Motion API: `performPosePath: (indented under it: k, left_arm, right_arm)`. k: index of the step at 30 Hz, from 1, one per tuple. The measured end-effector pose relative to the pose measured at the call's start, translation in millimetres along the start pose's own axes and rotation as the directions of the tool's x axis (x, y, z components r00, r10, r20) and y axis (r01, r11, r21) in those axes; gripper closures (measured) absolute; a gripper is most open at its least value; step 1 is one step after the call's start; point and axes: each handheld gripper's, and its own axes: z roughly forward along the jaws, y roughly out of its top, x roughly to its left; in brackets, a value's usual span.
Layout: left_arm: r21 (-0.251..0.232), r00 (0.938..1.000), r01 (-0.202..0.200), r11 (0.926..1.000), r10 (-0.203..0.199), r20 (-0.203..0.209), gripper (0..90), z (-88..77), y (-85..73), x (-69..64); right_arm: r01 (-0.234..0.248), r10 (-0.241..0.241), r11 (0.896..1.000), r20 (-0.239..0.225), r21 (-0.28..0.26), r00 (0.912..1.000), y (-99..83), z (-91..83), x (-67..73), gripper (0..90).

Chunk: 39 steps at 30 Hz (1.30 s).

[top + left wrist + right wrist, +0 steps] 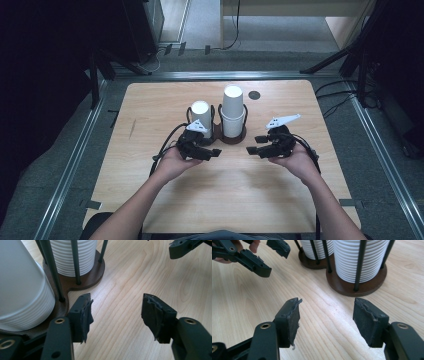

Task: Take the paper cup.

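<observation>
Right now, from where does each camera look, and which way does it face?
High view: above the person's side, facing forward and down on the light wooden table; both forearms, left hand-held gripper, right hand-held gripper.
Left gripper view: low, along its own open jaws toward the brown two-ring cup holder.
Right gripper view: low, along its open jaws toward the same holder.
Shared: white ribbed paper cups.

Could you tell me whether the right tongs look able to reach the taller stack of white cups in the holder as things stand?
Probably yes. The right tongs are open with nothing between them, and only bare table lies before the taller cup stack. The holder's upright rods ring its lower part, so the top looks easier to grasp.
</observation>
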Motion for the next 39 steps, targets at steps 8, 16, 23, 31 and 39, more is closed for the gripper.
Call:
performPosePath:
  k: [8,16,23,31,39]
  left_arm:
    - [0.026,0.9995,-0.020,0.9995,0.019,0.024,51.5,7.5,2.9,-5.6]
    - [0.016,0.9994,-0.033,0.9993,0.033,0.013,52.8,9.5,10.0,-11.2]
    - [0.004,0.9999,-0.016,0.9999,0.016,0.003,56.6,11.9,20.9,-10.7]
    - [-0.049,0.9993,0.022,0.9985,-0.024,-0.028,63.1,11.1,29.7,-9.5]
    - [-0.028,0.9981,0.006,0.9996,-0.008,-0.061,69.5,18.1,38.3,-8.1]
  right_arm:
    - [-0.008,0.008,1.000,0.014,-0.015,0.9999,6.1,-3.2,-6.7,37.2]
    - [0.016,-0.015,0.999,0.024,-0.029,0.9996,18.3,-10.5,-5.7,35.9]
    - [0.012,-0.010,0.999,0.035,-0.041,0.9993,32.2,-21.9,-13.4,33.5]
    - [0.029,-0.026,0.998,0.050,-0.060,0.9984,56.6,-37.4,-17.3,31.3]
    - [0.054,-0.051,0.998,0.057,-0.045,0.9971,80.1,-37.4,-21.2,30.2]
